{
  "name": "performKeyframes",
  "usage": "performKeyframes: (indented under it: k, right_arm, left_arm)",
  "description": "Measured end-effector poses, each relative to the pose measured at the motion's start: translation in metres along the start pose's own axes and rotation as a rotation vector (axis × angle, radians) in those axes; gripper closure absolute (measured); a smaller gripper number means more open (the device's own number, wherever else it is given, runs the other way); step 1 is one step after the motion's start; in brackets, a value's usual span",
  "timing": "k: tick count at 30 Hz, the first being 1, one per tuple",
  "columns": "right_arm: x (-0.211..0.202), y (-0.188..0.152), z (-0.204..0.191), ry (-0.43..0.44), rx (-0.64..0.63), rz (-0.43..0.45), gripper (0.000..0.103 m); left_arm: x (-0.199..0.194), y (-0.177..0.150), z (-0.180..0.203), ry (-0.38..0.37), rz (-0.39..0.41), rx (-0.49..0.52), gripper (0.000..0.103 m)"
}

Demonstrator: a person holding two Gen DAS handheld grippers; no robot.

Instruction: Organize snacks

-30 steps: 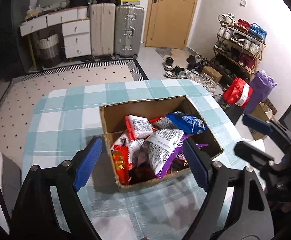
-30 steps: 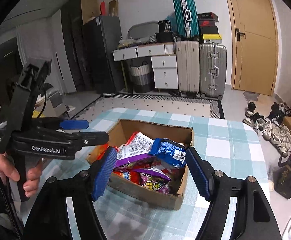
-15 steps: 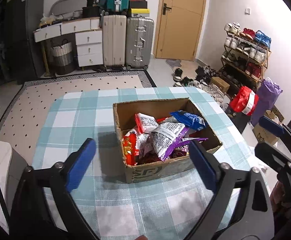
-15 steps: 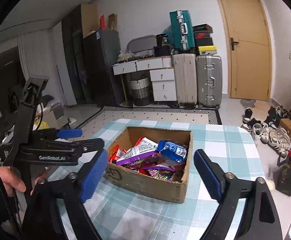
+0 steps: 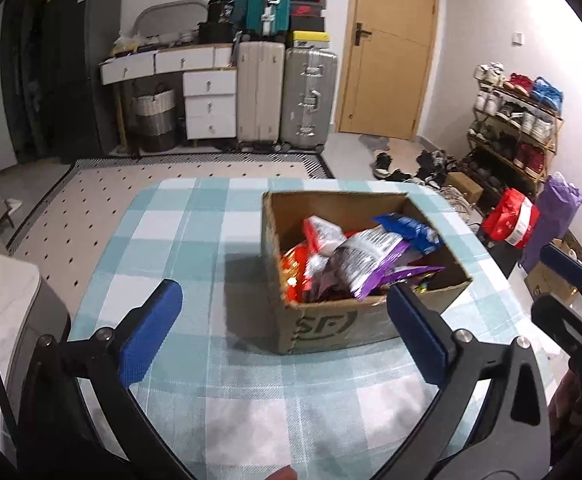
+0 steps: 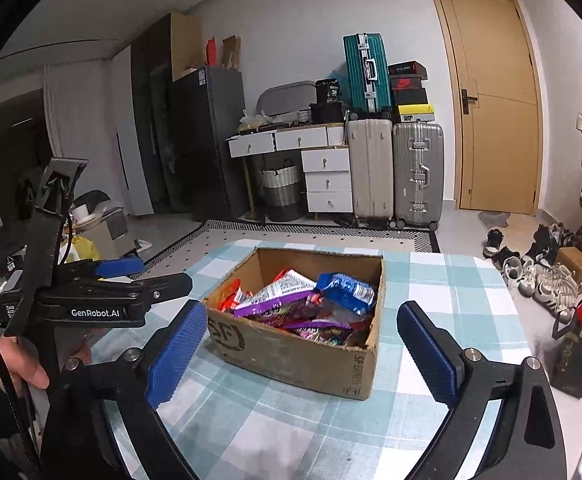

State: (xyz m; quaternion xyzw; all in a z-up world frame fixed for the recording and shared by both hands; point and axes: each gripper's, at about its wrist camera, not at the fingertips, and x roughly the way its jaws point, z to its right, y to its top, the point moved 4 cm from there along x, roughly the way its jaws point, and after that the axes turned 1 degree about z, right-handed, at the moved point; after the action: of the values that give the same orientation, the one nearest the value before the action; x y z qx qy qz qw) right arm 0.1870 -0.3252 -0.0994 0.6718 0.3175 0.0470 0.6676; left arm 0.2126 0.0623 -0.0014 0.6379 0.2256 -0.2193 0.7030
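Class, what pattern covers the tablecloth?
Teal-and-white checks on the tablecloth; clearest in the left wrist view.

Pretty cramped room, stuff stacked along the back wall

White walls, a wooden door [image 6: 493, 100], beige and silver suitcases [image 6: 395, 174] next to a white drawer unit [image 6: 327, 176] with a teal suitcase [image 6: 367, 74] up top. Dotted rug [image 5: 195, 170] with striped border, shoe rack [image 5: 515, 128] on the right, loose shoes [image 6: 543, 276] on the floor, dark fridge [image 6: 211, 140] left.
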Motion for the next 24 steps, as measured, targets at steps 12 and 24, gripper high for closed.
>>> performKeyframes:
  k: [12,24]
  right_arm:
    - [0.008,-0.025,0.008,-0.011,0.010,0.010,0.004]
    - [0.023,-0.054,0.023,-0.033,0.026,-0.018,0.004]
  left_arm:
    - [0.017,-0.031,-0.030,0.089,0.082,-0.031,0.001]
    - [0.029,-0.059,-0.037,0.102,0.159,0.025,0.001]
